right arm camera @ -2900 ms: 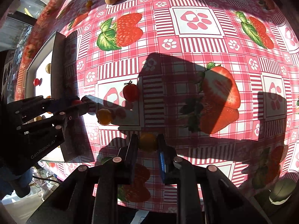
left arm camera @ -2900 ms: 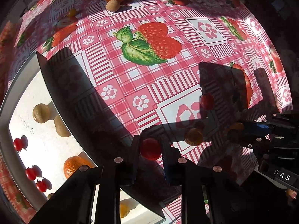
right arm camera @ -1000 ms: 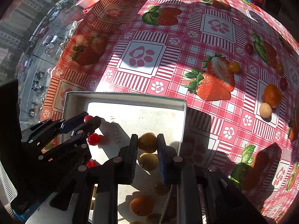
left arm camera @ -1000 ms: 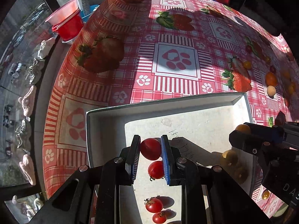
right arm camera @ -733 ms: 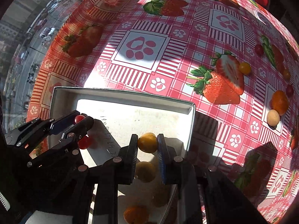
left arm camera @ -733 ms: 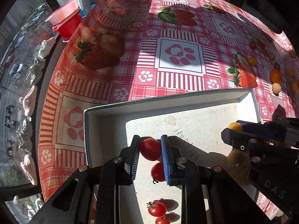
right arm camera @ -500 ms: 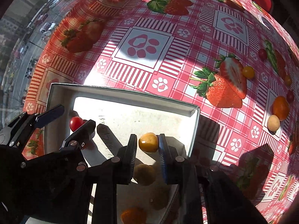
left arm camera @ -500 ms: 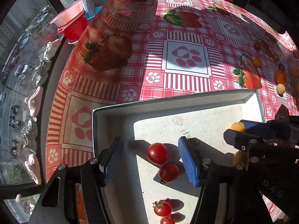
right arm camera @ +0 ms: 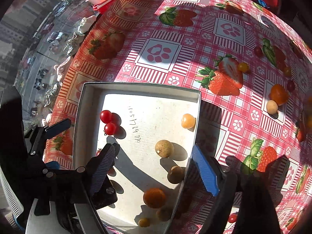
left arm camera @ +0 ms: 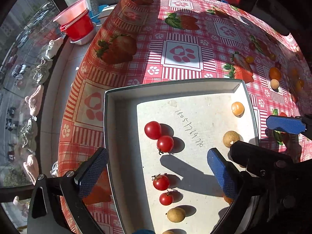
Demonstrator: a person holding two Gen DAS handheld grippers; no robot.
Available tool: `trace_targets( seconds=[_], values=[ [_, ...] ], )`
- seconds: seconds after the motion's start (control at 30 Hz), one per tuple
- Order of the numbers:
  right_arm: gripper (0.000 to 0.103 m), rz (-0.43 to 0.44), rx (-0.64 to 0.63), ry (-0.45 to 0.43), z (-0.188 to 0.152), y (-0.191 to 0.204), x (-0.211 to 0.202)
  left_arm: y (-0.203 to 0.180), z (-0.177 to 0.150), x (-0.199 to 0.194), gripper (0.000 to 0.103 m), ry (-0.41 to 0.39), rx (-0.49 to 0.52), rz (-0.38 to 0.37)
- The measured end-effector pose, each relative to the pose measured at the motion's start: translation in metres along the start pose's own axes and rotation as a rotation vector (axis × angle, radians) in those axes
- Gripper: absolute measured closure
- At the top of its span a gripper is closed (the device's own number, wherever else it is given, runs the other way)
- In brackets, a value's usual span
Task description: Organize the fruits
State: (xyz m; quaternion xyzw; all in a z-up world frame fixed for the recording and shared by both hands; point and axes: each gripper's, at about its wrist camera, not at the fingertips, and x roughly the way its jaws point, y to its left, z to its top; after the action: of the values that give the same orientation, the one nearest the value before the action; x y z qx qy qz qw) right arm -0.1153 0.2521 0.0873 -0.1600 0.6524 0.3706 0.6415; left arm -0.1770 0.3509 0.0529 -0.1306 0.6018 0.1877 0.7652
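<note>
A white tray [left arm camera: 120, 97] [right arm camera: 136, 86] lies on the strawberry tablecloth. In it, two red cherry tomatoes [left arm camera: 153, 130] [right arm camera: 105, 116] touch at the left, with two more [left arm camera: 160, 182] nearer me. A yellow tomato [left arm camera: 237, 108] [right arm camera: 188, 120] lies by the right wall, and tan longans [left arm camera: 231, 138] [right arm camera: 164, 145] and an orange [right arm camera: 154, 195] lie below it. My left gripper [left arm camera: 156, 173] is open and empty above the tray. My right gripper [right arm camera: 152, 167] is open and empty above the tray's right side.
Loose fruits lie on the cloth at the far right: an orange [right arm camera: 278, 94], a longan [right arm camera: 272, 107], a yellow tomato [right arm camera: 243, 67], and red ones [right arm camera: 258, 51]. A red bowl [left arm camera: 78, 24] stands past the table's left edge.
Both grippers opened over the tray. The left let go of a red tomato beside another; the right let go of the yellow tomato by the right wall. Both have pulled back.
</note>
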Motion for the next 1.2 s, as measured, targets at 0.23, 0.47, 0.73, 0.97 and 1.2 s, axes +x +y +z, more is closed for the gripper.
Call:
trace_targets(
  seconds=[0.23, 0.47, 0.73, 0.97, 1.2],
  values=[
    [0.000, -0.044, -0.001, -0.023, -0.026, 0.002, -0.027, -0.010, -0.017, -0.018, 0.001, 0.044, 0.002, 0.003],
    [0.000, -0.102, -0.031, 0.005, -0.054, 0.006, -0.052, -0.016, -0.040, -0.049, 0.001, 0.013, 0.036, 0.005],
    [0.000, -0.121, -0.049, 0.032, -0.079, 0.008, -0.074, -0.020, -0.061, -0.077, 0.001, 0.023, 0.064, 0.027],
    [0.000, -0.163, -0.087, 0.015, -0.089, 0.012, -0.092, -0.025, -0.075, -0.094, 0.001, 0.014, 0.098, 0.047],
    [0.000, -0.168, -0.093, 0.002, -0.093, 0.014, -0.099, -0.032, -0.082, -0.100, 0.001, 0.027, 0.119, 0.058]
  ],
)
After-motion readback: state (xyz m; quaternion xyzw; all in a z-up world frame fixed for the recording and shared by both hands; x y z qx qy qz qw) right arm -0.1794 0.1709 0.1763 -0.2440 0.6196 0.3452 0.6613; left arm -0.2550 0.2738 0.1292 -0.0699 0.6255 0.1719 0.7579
